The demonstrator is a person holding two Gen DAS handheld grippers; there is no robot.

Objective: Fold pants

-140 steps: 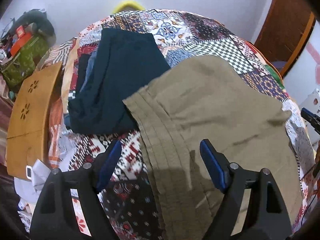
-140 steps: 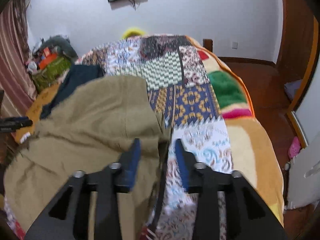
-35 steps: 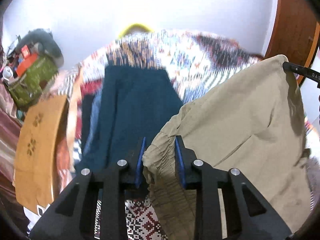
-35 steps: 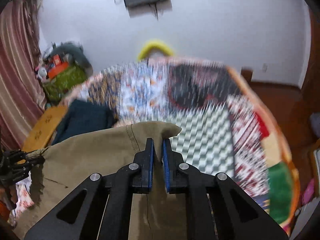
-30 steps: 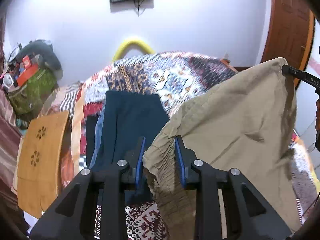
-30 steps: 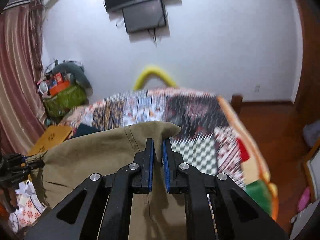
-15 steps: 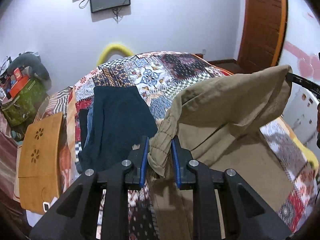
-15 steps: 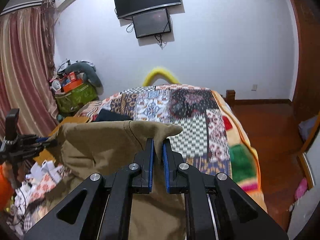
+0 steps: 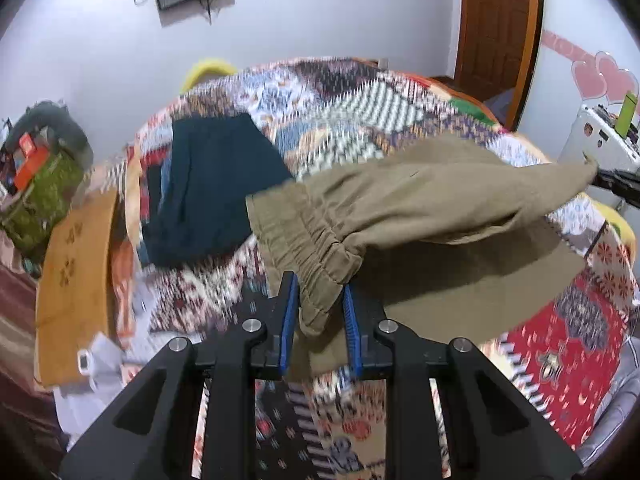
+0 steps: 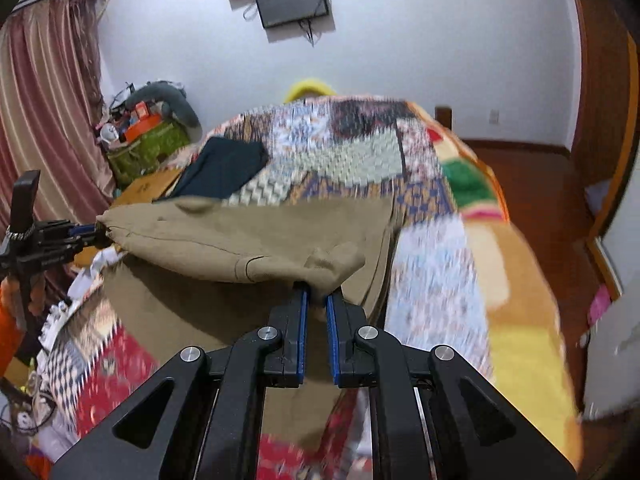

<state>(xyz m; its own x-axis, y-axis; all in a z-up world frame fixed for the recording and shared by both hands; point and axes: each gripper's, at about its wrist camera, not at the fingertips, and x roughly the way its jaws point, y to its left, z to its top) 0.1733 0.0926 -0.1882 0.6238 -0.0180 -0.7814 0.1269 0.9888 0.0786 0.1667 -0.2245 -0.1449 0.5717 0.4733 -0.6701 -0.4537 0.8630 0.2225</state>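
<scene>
Spanning both claws, khaki pants (image 9: 420, 196) edge

Your khaki pants (image 9: 420, 196) are olive-tan cotton with a gathered elastic waistband (bunched at the near corner). The top layer hangs stretched above the patchwork bedspread, sagging in the middle, doubled over the lower part (image 10: 168, 308) that lies flat on the bed.

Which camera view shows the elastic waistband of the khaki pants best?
The left wrist view: the gathered elastic waistband lies close and fairly sharp, pinched by the left hand-held gripper. The right wrist view shows only the plain cloth of the khaki pants, with that end far off.
</scene>
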